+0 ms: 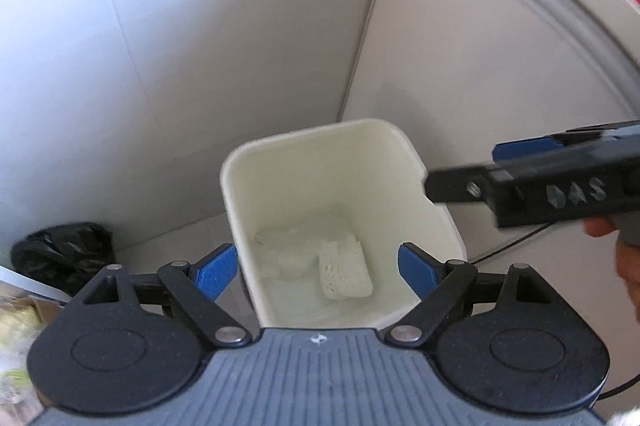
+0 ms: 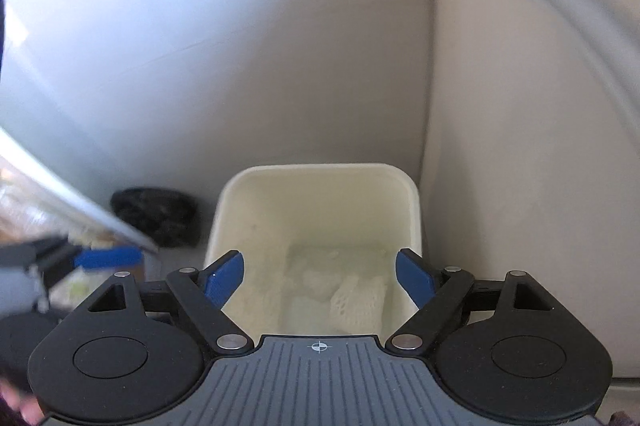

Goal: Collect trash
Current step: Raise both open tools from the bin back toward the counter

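White bin (image 1: 240,194) in wall corner holds foam net (image 1: 346,270) and plastic wrap (image 1: 286,250); left hand-held gripper (image 1: 318,272) and right hand-held gripper (image 2: 320,276) both spread, empty.

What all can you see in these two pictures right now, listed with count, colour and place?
Rectangular plastic waste bin: one, cream white, on the floor in the corner, below both tools.
White foam net sleeve: one, white, on the bin's bottom.
Crumpled clear plastic wrap: one, translucent, in the bin beside the sleeve.
Black plastic bag: one, black, on the floor left of the bin.
Wall panels: white, behind the bin.
Left tool: blue pads, open, empty, over the bin.
Right tool: blue pads, open, empty, over the bin.
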Available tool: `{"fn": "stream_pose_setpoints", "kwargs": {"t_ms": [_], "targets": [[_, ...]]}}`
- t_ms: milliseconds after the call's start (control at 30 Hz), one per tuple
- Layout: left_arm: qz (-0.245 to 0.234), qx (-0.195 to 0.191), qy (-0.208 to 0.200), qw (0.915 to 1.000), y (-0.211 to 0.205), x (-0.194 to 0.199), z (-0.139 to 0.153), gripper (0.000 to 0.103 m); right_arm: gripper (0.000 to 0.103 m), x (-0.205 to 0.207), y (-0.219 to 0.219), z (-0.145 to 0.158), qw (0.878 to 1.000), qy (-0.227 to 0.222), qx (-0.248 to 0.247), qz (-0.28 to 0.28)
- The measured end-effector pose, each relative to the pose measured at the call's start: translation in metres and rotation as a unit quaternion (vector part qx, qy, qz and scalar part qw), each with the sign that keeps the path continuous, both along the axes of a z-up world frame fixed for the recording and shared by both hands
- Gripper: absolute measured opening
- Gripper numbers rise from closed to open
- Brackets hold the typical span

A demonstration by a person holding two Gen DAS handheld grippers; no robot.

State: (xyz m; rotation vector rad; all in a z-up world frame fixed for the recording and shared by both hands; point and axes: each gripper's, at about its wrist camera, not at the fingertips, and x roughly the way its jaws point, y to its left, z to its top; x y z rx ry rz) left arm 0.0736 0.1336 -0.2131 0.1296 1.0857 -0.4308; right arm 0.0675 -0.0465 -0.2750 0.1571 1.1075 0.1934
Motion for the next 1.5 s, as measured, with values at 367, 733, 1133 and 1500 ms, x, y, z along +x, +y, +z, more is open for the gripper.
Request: {"fn": "stream_pose_setpoints", "kwargs": {"t_ms": [367, 733, 1133, 1500], "targets": [[0.028, -0.009, -0.032, 0.9991, 0.023, -0.026, 0.062, 0.090, 0.086, -0.052, -0.011, 0.099, 0.997, -0.077, -0.002, 0.022], [0.048, -0.036, -0.043, 0.9973, 0.009, -0.041, 0.100, 0.092, 0.086, -0.080, -0.035, 0.199, 0.991, -0.128, -0.031, -0.035], [0.059, -0.045, -0.095, 0.9927, -0.013, -0.047, 0.161, 0.095, 0.087, -0.117, -0.051, 0.273, 0.980, -0.170, -0.073, -0.074], [0.046, -0.062, -0.130, 0.9885, -0.045, -0.049, 0.207, 0.101, 0.093, -0.136, -0.083, 0.331, 0.960, -0.232, -0.103, -0.116]]}}
